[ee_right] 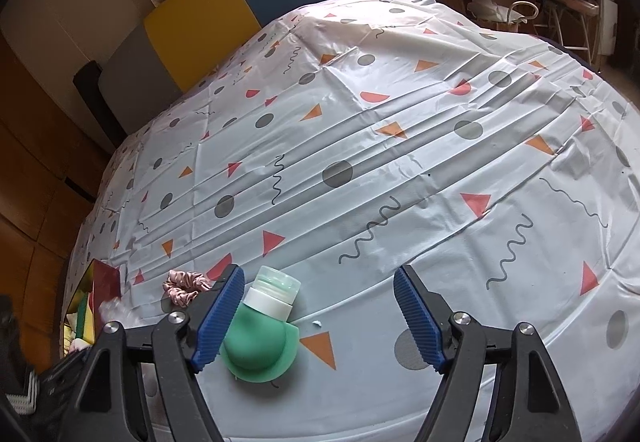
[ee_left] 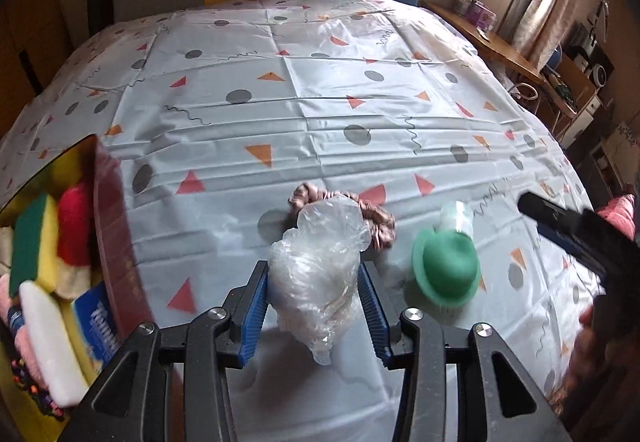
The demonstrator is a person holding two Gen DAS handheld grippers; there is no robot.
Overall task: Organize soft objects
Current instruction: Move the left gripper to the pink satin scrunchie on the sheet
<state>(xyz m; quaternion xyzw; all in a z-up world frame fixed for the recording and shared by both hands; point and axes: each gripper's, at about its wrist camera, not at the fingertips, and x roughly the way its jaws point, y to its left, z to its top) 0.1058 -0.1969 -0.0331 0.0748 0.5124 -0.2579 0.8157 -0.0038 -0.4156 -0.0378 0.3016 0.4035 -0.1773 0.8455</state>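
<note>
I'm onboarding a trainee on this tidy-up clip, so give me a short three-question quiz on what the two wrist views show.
1. True or false: the left claw grips a crumpled clear plastic bag.
2. The green squeeze bottle lies: A) inside the box, B) on the tablecloth by the right claw, C) on the chair.
3. What pink item lies behind the bag in the left wrist view?

Key: 1 true; 2 B; 3 the scrunchie.
</note>
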